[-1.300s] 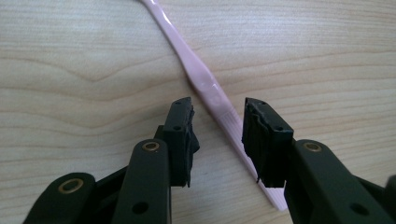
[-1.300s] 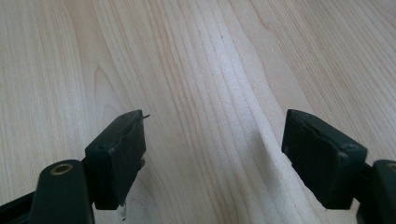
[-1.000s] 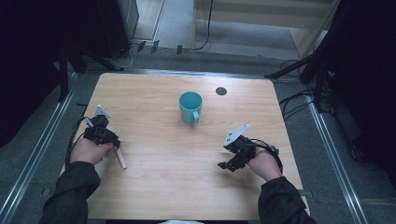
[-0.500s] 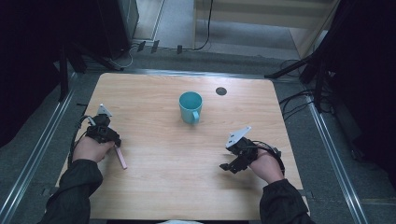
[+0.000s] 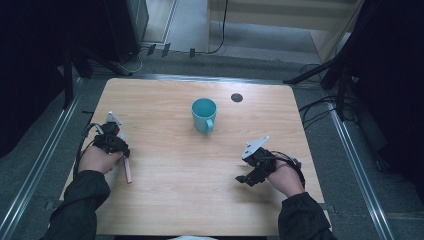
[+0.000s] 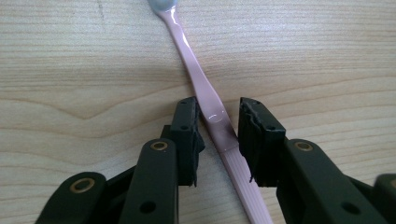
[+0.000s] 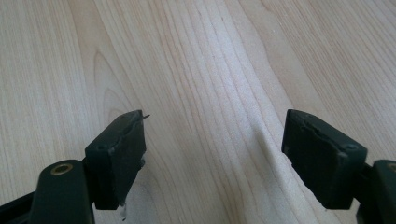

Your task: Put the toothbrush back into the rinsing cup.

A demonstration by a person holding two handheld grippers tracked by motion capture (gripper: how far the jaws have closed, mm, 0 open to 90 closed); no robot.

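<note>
Closing left claw (image 6: 215,140) around pink toothbrush (image 6: 205,93) lying flat on tabletop (image 5: 165,200) near left edge; jaws narrow, just been closing, not yet pressing. Next: finish squeeze, then lift. Right claw (image 7: 212,154) wide, empty.

A light wooden table (image 5: 165,200) with rounded corners carries the things. A teal mug (image 5: 204,114) stands upright on it, its handle turned toward the person's edge. Taking the mug as landmark: a small dark round spot (image 5: 237,97) sits in the tabletop just beyond the mug and to its right, near the far edge. A pink toothbrush (image 5: 127,169) lies flat on the wood well to the left of the mug and nearer the person, close to the left edge. The wood grain (image 7: 205,93) runs in pale streaks.
</note>
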